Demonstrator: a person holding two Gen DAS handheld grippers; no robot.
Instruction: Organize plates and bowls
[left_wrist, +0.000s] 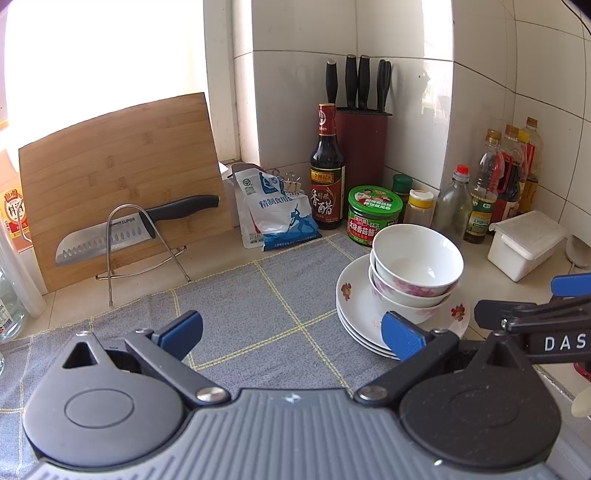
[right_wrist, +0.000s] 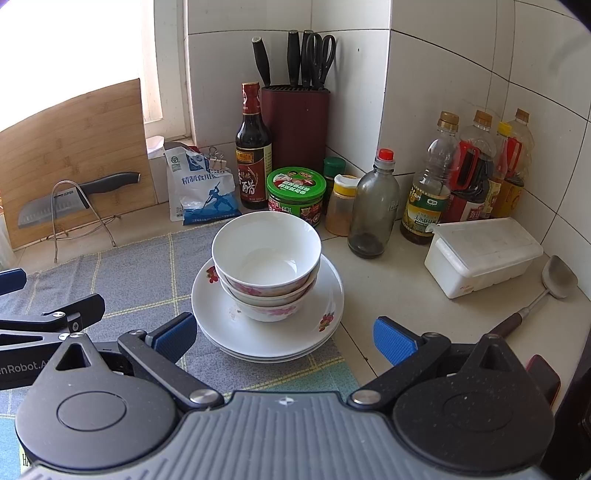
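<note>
I see the tabletop (right_wrist: 399, 295) running into a tiled corner, with a grey checked cloth (left_wrist: 236, 314) spread over its left part. Leaning by the window, well left of the plates, is the wooden cutting board (left_wrist: 122, 177) with a cleaver (left_wrist: 107, 240) held in a wire rack before it. The stack of plates (right_wrist: 221, 317) sits at the cloth's right edge, and three nested bowls (right_wrist: 266, 258) stand on top of the plates, the upper ones tilted a little. Behind the plates are a maroon knife block (right_wrist: 295, 122), a dark vinegar bottle (right_wrist: 253, 147), a salt bag (right_wrist: 201, 188) and a green-lidded jar (right_wrist: 295, 192); to their right a white lidded box (right_wrist: 484, 254). My right gripper (right_wrist: 284, 338) hovers just before the plates, jaws spread and empty. My left gripper (left_wrist: 291, 332) is over the cloth, left of the plates, jaws also spread, holding nothing.
</note>
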